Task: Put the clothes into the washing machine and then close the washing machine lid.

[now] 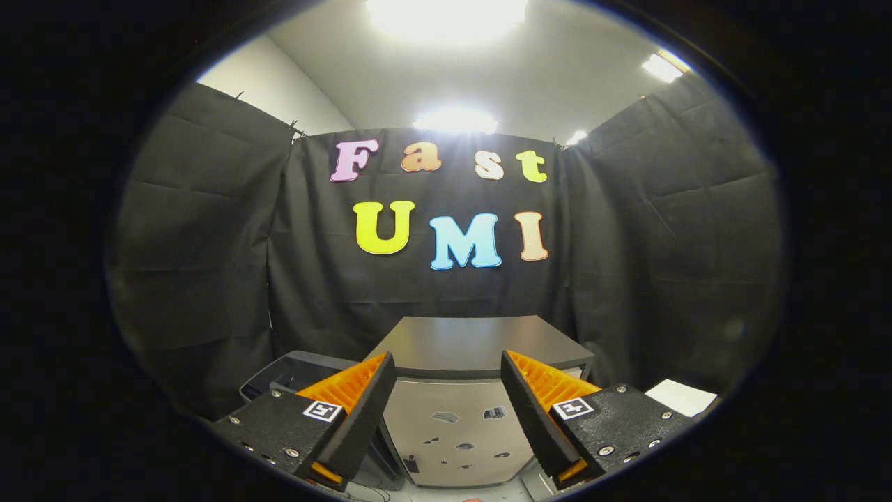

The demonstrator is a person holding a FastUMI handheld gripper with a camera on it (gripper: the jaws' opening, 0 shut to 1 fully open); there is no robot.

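Black cloth walls enclose the booth under bright ceiling lights. Gripper: fingers spread apart, nothing between them, raised above the floor. Washing machine: a pale box with a dark flat lid, standing ahead of and below the fingers, lid down. Dark bin: just beside the machine, behind the left finger. Clothes cannot be made out.

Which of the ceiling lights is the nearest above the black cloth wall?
The middle light, glowing just over the cloth's top edge; the others sit higher. The gripper is open, holding nothing.
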